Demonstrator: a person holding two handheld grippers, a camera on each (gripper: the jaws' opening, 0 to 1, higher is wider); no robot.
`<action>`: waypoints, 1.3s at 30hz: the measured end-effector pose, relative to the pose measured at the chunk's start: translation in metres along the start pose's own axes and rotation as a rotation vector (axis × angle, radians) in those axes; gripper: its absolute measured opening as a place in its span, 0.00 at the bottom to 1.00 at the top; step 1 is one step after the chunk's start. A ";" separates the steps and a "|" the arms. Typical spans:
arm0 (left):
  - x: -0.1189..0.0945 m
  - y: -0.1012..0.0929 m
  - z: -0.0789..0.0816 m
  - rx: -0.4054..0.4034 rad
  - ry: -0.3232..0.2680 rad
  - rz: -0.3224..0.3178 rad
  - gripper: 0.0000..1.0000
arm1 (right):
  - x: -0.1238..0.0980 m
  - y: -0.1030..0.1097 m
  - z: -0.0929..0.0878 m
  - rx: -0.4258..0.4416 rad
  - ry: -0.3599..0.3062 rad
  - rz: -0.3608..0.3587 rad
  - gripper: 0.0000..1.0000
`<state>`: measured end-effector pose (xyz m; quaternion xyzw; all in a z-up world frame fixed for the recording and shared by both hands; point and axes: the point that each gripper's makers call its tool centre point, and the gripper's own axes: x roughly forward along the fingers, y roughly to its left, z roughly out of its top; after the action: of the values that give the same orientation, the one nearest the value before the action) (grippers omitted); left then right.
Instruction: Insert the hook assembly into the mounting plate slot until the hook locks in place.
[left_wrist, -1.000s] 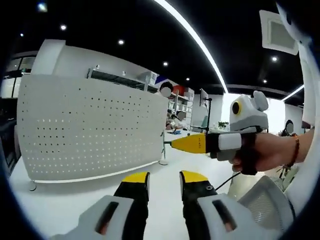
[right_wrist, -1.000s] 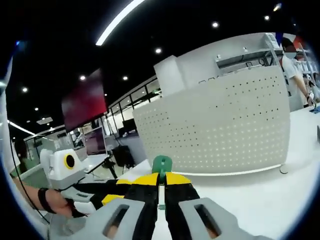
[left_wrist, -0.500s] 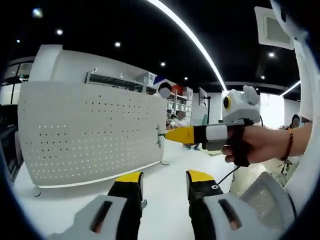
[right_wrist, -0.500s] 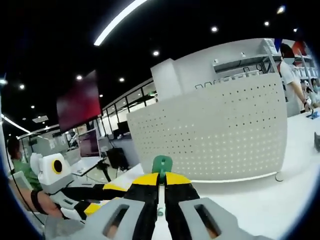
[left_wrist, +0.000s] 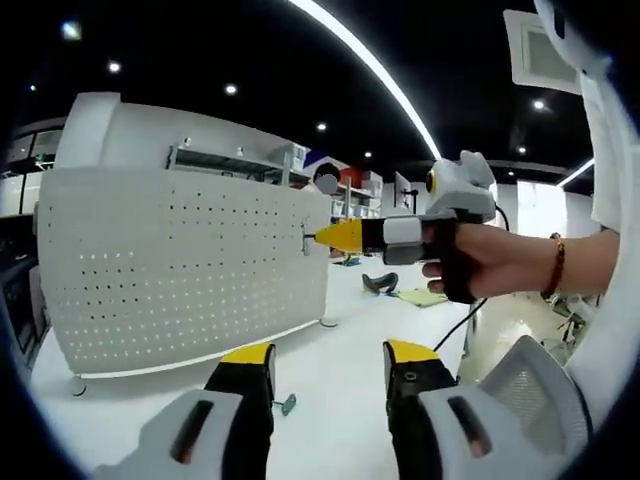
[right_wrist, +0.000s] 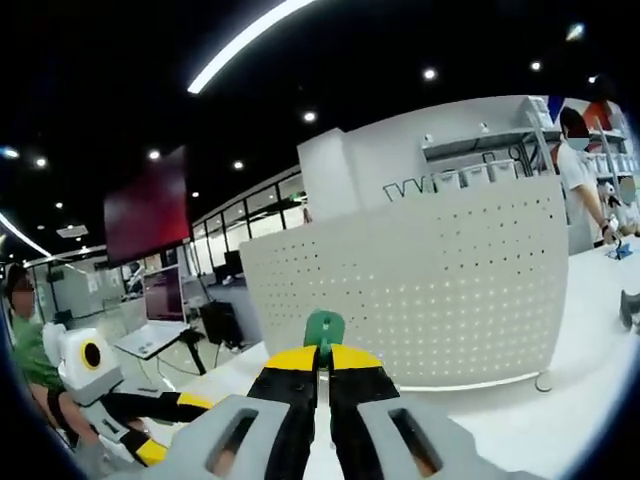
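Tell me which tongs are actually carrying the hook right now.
The right tongs: shut on the green hook, raised near the white pegboard. The left tongs stand open with nothing between them.

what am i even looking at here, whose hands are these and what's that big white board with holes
No robot here: a person holds a handheld two-fingered gripper in each hand, and each gripper carries a fisheye camera looking along its own fingers.

In the left gripper view, the left gripper is at the bottom, open and empty. The right gripper comes in from the right, held by the person's hand.

In the right gripper view, the right gripper is shut on a green hook, aimed at the board.

The white pegboard stands upright on a white table. A small green piece lies on the table between the left gripper's fingers.
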<state>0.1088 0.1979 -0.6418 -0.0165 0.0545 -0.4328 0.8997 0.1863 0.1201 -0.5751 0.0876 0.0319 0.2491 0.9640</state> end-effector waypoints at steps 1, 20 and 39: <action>-0.001 0.000 0.000 0.001 0.004 0.000 0.47 | 0.000 0.000 0.002 0.004 -0.001 0.000 0.01; -0.012 0.009 0.001 0.008 -0.002 0.025 0.55 | 0.017 -0.019 0.029 -0.087 -0.032 -0.050 0.01; -0.013 0.018 -0.006 -0.016 0.004 0.065 0.58 | 0.039 -0.045 0.048 -0.181 -0.039 -0.126 0.01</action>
<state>0.1136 0.2194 -0.6485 -0.0208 0.0603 -0.4029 0.9130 0.2470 0.0930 -0.5367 0.0030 -0.0040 0.1880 0.9822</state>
